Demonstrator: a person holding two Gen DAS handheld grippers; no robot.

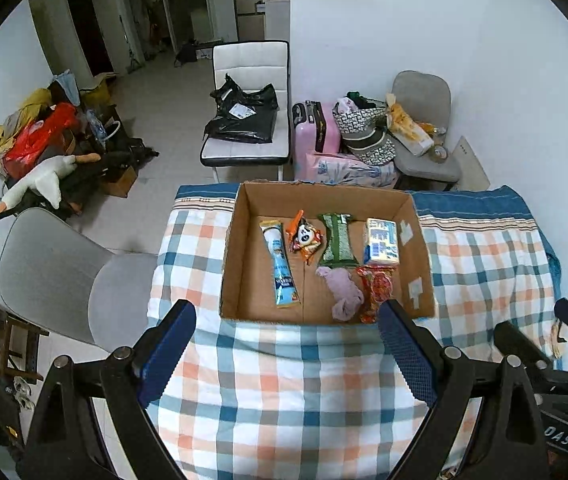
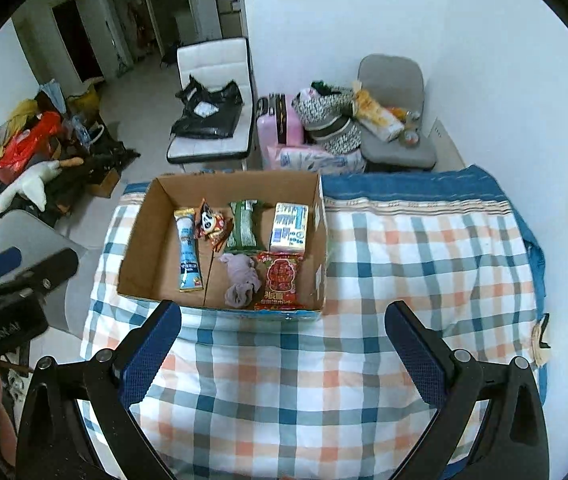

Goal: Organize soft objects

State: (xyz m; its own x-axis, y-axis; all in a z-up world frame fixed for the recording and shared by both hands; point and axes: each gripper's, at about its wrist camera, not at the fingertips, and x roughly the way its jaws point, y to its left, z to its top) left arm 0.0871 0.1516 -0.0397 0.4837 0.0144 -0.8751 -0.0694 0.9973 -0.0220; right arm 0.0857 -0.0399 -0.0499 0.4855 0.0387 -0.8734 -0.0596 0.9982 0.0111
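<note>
An open cardboard box (image 1: 240, 240) (image 2: 140, 240) sits on a plaid tablecloth (image 1: 284, 380) (image 2: 423, 260). Inside lie a blue tube packet (image 1: 280, 264) (image 2: 188, 256), a panda snack bag (image 1: 303, 238) (image 2: 210, 222), a green packet (image 1: 337, 242) (image 2: 244, 228), a tissue pack (image 1: 381, 242) (image 2: 288, 228), a lilac cloth (image 1: 345, 290) (image 2: 242, 280) and a red packet (image 1: 375, 290) (image 2: 282, 280). My left gripper (image 1: 287, 320) is open and empty above the cloth, in front of the box. My right gripper (image 2: 284, 320) is open and empty, also in front of the box.
A grey chair (image 1: 56, 272) stands left of the table. Beyond the table are a white chair with a black bag (image 1: 244, 120), a pink suitcase (image 1: 317, 128) and a grey chair with bags (image 1: 411, 132). A pile with a goose toy (image 1: 44, 176) lies on the floor at left.
</note>
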